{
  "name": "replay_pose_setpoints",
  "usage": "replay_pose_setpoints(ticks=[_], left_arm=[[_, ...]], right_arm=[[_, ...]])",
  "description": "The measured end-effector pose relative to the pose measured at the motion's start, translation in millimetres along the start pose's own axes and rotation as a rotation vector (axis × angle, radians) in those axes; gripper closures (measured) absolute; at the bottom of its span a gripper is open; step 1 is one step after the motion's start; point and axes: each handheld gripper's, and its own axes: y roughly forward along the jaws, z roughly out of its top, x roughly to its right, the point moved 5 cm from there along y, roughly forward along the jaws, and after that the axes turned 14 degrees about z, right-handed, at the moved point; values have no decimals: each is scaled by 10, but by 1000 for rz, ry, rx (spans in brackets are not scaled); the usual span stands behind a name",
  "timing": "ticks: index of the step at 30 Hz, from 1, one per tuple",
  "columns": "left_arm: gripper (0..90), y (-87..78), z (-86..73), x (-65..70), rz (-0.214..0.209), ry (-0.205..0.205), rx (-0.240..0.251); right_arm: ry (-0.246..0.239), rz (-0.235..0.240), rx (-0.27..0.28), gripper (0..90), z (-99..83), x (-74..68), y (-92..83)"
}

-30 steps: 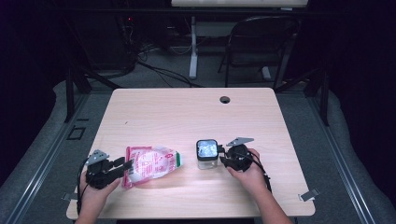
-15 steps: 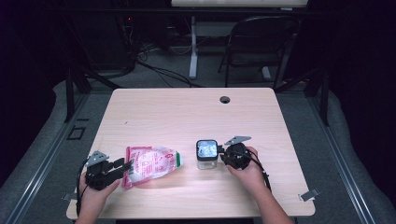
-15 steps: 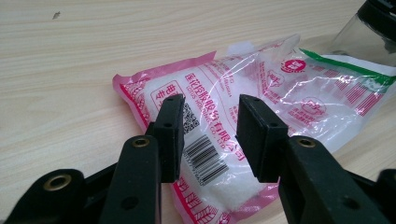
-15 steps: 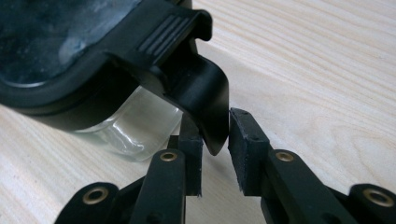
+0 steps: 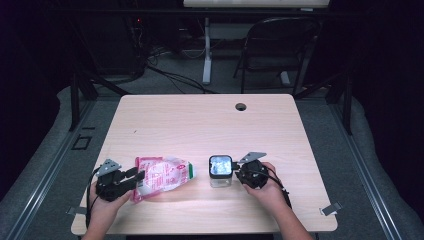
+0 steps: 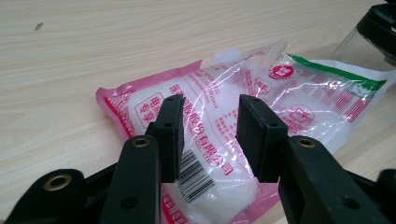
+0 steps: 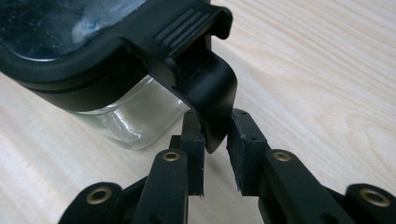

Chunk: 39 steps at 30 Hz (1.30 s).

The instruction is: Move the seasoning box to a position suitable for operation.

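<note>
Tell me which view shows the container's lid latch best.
The right gripper view: the black latch hangs off the lid's edge, close up, between the right gripper jaws, which have just been closing. The high view shows the clear container small, latch indistinct; the left gripper view catches its corner.

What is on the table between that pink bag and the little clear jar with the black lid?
Nothing: in the high view, only bare wooden table separates the pink bag from the jar.
</note>
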Motion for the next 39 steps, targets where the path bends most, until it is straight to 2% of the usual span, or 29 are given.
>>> replay_pose_setpoints(ticks=[4, 13, 18, 25, 28, 31, 32, 34, 35, 37, 39], left_arm=[[614, 11, 19, 51, -7, 17, 3], [608, 12, 39, 131, -16, 41, 10], [599, 11, 38, 158, -18, 45, 12], [565, -5, 45, 181, -10, 61, 18], [551, -6, 49, 194, -9, 59, 19], [539, -5, 50, 210, -13, 58, 14], [533, -7, 51, 215, -16, 60, 9], [531, -13, 57, 219, -16, 64, 10], [530, -19, 61, 220, -11, 62, 11], [524, -28, 73, 224, -15, 52, 14], [512, -37, 89, 233, -21, 49, 12]], right_arm=[[-23, 25, 12, 780, -17, -95, 12], [-57, 60, -4, 781, -45, -272, 15], [-73, 86, -7, 781, -51, -349, 24], [-96, 92, -28, 776, -57, -425, 30], [-92, 98, -25, 768, -63, -434, 32], [-63, 120, -10, 751, -65, -420, 30], [-33, 147, -8, 732, -66, -402, 10], [-19, 155, 2, 707, -63, -399, -4], [13, 180, 14, 686, -55, -396, -35], [46, 188, 22, 668, -49, -393, -81], [56, 187, 15, 643, -50, -393, -136]])
